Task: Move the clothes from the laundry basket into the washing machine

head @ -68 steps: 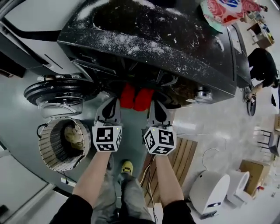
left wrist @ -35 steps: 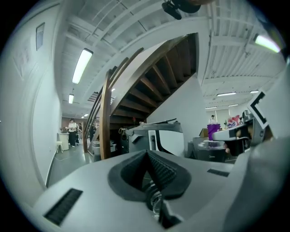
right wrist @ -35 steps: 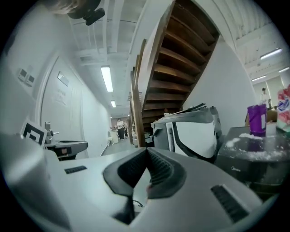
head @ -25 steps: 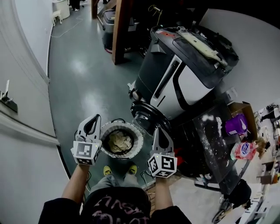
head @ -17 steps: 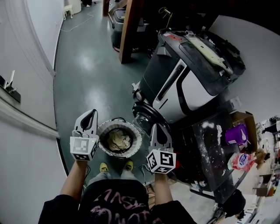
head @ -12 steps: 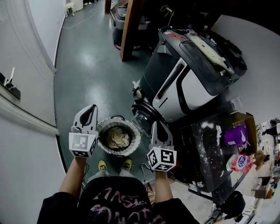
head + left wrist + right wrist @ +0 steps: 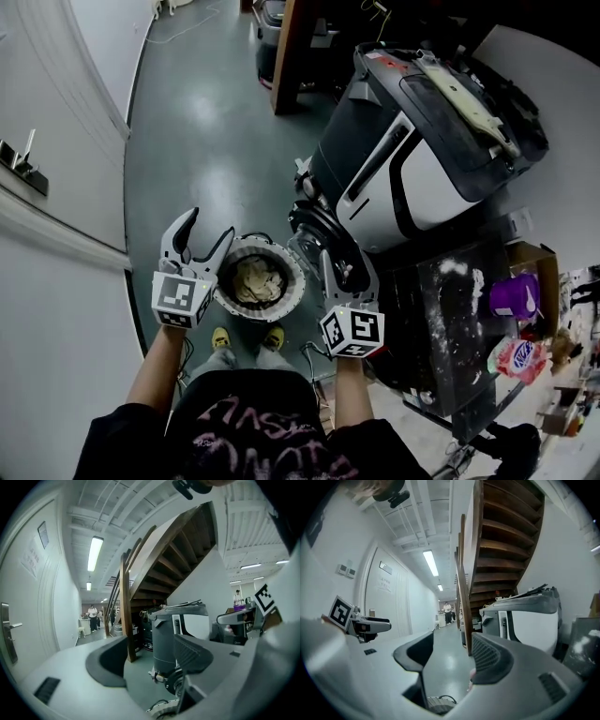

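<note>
The round woven laundry basket [image 7: 225, 292] stands on the floor between my grippers, with pale clothes [image 7: 255, 278] inside. My left gripper [image 7: 208, 227] hovers at its left rim. My right gripper [image 7: 345, 264] hovers at its right rim, beside the washing machine's round open door [image 7: 317, 228]. The machine's black speckled top [image 7: 450, 309] lies to the right. Both grippers' jaws have just been opening and hold nothing. The left gripper [image 7: 150, 660] and right gripper [image 7: 450, 658] point almost level, and the basket rim [image 7: 161, 709] sits low between the fingers.
A tall grey and white appliance [image 7: 422, 159] stands behind the washer. A wooden stair post [image 7: 286, 56] rises beyond it. A white wall [image 7: 56, 141] runs along the left. A purple jug [image 7: 514, 295] stands on a box at the right. People [image 7: 447, 607] stand far down the corridor.
Both grippers went from shut to open at the basket's sides. Earlier still they were at the washer opening with red clothes, which are no longer in view.
</note>
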Tool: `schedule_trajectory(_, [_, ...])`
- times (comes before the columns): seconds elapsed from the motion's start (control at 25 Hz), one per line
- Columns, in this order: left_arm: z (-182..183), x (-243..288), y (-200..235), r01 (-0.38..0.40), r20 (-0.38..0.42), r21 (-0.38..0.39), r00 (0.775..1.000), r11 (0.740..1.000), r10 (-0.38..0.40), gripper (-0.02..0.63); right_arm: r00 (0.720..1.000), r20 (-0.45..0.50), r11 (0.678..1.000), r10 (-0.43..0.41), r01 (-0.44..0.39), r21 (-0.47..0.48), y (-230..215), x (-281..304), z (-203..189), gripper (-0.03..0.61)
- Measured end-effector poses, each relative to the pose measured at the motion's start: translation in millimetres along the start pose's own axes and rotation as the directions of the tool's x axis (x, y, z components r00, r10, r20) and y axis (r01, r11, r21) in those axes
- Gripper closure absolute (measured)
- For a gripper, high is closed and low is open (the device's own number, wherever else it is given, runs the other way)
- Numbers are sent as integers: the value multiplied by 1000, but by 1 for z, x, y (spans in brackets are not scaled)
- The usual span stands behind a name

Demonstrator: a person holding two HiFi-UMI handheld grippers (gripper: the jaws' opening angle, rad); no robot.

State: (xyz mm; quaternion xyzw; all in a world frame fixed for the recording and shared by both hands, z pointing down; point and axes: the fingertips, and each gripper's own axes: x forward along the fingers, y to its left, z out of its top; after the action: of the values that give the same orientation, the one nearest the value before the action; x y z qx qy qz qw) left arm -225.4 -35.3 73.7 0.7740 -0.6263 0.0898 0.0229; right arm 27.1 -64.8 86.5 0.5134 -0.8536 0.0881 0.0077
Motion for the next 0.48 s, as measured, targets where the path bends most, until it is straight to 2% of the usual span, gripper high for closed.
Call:
schedule_trajectory(0.12, [-21,6,-4,-22,-40,-54,999,998,20,311,1000,-23,1000,15,-15,16,-10,6,-12,321])
schedule_trajectory(0.28, [-46,14,-16,-44,-89,-72,995,996,38,311,996,-79,998,49,-45,43,-21,11,-42,322])
schedule_trajectory(0.48, [-90,26,-23,-27,-166,-102,986,994,10,311,984,-170,995,49,-34,91,-27,20,-92,329])
